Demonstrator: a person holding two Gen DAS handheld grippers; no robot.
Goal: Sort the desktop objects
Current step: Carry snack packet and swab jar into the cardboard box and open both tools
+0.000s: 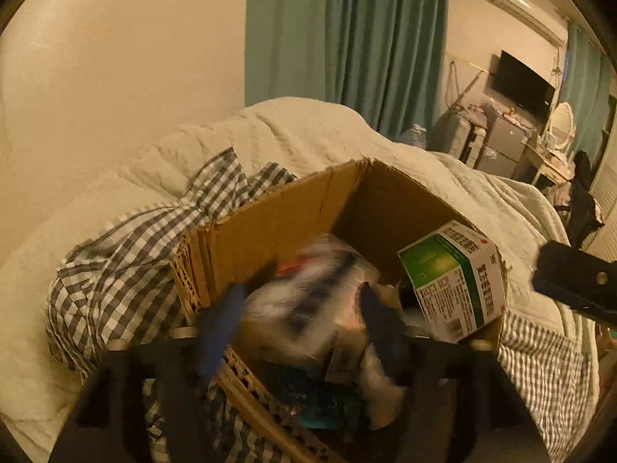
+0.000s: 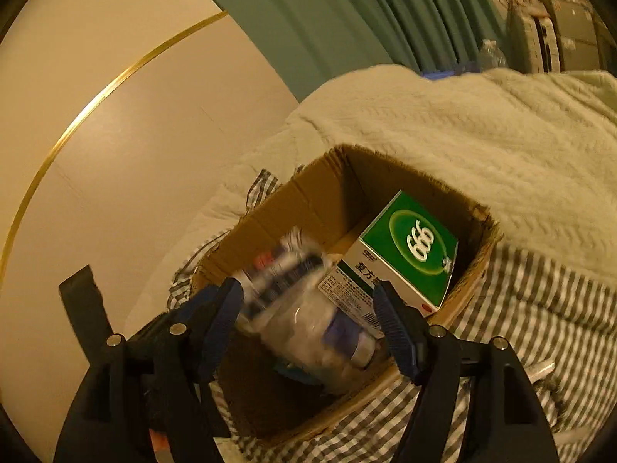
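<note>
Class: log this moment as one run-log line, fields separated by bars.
left gripper: open | right gripper: open | cardboard box: holds green medicine box, plastic packet | nothing held

Open cardboard box [image 2: 308, 200], frame centre; inside, green-and-white carton [image 2: 401, 254] tilted at right, blurred clear plastic packet [image 2: 293, 293] at left.

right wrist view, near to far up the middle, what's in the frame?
right gripper → clear plastic bag → green medicine box → cardboard box far wall → cream blanket → teal curtain
</note>
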